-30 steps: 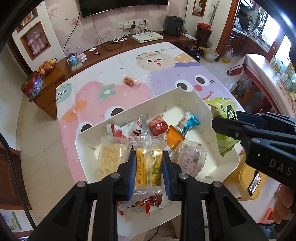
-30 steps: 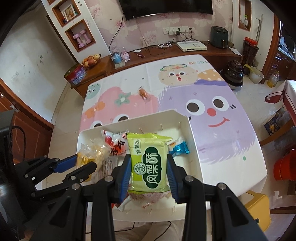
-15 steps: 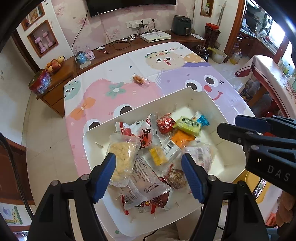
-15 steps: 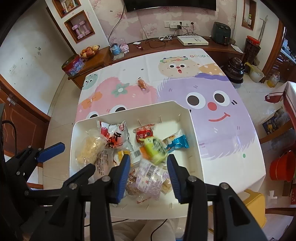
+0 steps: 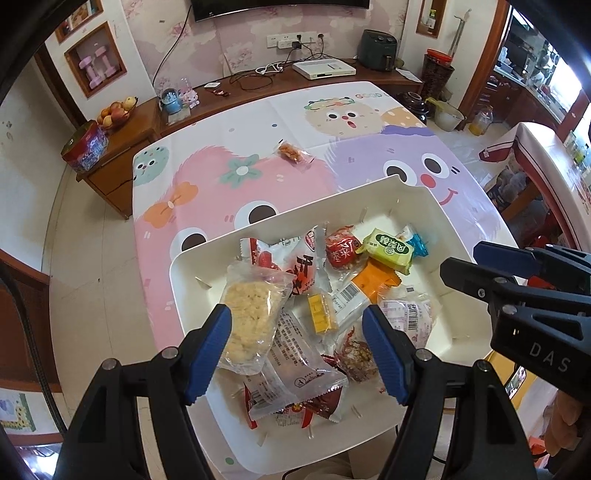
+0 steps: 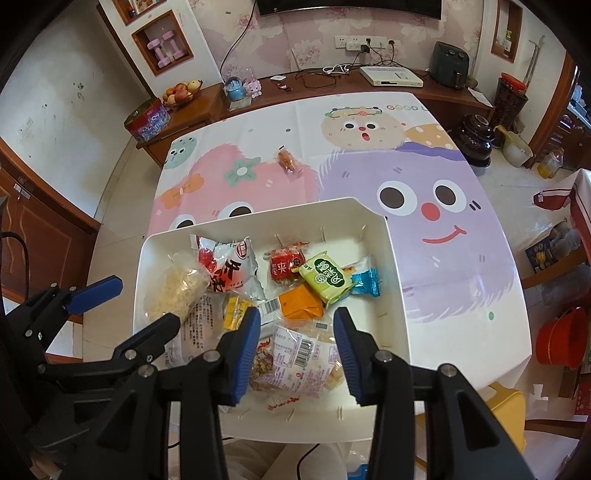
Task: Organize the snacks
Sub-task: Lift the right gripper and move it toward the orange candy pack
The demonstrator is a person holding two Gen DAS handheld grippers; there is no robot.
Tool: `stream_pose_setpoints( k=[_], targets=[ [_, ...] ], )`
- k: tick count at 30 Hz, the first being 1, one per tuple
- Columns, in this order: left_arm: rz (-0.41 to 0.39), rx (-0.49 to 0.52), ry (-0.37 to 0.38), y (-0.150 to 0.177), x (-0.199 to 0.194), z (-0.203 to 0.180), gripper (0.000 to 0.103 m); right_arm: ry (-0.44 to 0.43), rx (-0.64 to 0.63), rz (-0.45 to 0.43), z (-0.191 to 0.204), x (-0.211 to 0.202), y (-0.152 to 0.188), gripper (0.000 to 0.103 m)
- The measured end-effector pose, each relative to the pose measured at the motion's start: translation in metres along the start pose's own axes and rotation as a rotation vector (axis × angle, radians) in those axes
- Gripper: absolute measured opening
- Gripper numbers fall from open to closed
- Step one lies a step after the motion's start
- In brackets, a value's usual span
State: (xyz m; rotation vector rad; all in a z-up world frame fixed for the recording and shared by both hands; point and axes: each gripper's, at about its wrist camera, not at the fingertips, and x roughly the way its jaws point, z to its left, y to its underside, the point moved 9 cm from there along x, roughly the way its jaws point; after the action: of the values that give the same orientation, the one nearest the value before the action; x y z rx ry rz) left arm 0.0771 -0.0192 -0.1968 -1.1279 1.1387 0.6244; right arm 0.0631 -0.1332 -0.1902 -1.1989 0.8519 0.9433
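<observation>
One white bin point(image 6: 397, 280) sits on one table point(image 6: 461, 258). Inside lie about ten snack packets (overlap hides the exact number): one green packet point(image 6: 325, 277), one orange packet point(image 6: 300, 304), one blue packet point(image 6: 365, 282), one rice-cracker packet point(image 5: 248, 316). One loose snack packet point(image 6: 288, 161) lies outside the bin.

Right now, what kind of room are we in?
Probably a living or dining room at home: a TV on the wall, a fruit bowl on the sideboard, and a cartoon tablecloth on the table.
</observation>
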Motion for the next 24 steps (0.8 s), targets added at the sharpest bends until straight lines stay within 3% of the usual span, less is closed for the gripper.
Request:
stream_pose_setpoints(
  k=[16,24],
  targets=[
    [0.013,-0.091,-0.015,-0.011,0.015,0.023,0.072,-0.012,-0.077,0.035,0.015,0.02,-0.019,0.042],
    [-0.033,-0.158,-0.029,-0.04,0.019,0.038,0.072,-0.011,-0.116,0.04,0.014,0.027,-0.042,0.042]
  ],
)
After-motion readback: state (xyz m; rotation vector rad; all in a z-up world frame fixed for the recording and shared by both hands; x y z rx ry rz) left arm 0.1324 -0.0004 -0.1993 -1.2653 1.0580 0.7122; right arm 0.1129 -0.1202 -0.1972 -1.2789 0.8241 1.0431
